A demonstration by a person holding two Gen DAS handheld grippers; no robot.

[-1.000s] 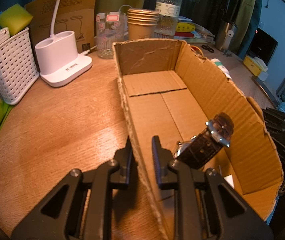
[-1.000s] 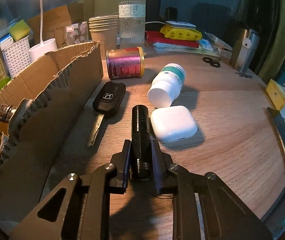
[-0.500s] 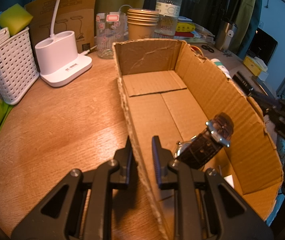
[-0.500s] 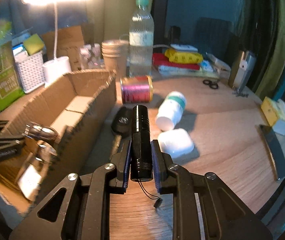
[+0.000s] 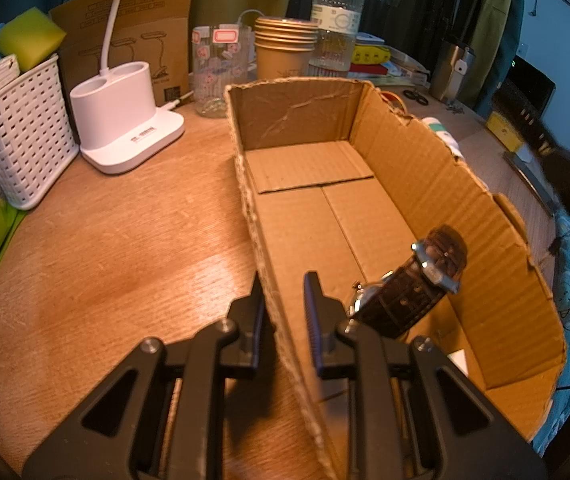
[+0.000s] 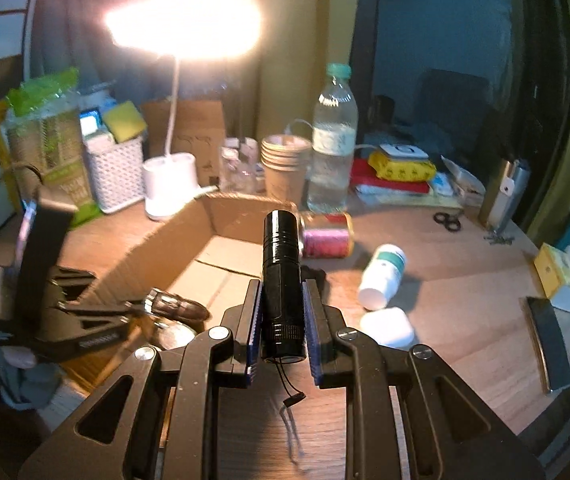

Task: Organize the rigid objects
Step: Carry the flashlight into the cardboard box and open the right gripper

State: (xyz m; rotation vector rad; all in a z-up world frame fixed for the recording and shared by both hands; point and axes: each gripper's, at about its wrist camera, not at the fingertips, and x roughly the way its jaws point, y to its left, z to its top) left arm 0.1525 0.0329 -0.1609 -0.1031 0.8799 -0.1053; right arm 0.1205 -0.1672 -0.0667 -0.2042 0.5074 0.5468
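Wooden table [image 5: 117, 264], cluttered along its far edge, with sorting barely begun: one item boxed, one on its way.
Largest, the cardboard box [image 5: 417, 184] holds only a brown-strapped watch [image 5: 413, 292] at its near end; the left gripper [image 5: 283, 300] pinches the box's near-side wall. Above the box rim the right gripper [image 6: 283, 316] clamps a black flashlight [image 6: 281, 276]. Left outside by the box's far side: a thread spool [image 6: 327, 238], white bottle [image 6: 383, 276], white earbud case [image 6: 387, 326].

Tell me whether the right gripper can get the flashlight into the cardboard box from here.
Probably yes: the right gripper holds the flashlight raised beside the cardboard box, whose top is open; only a watch lies inside.
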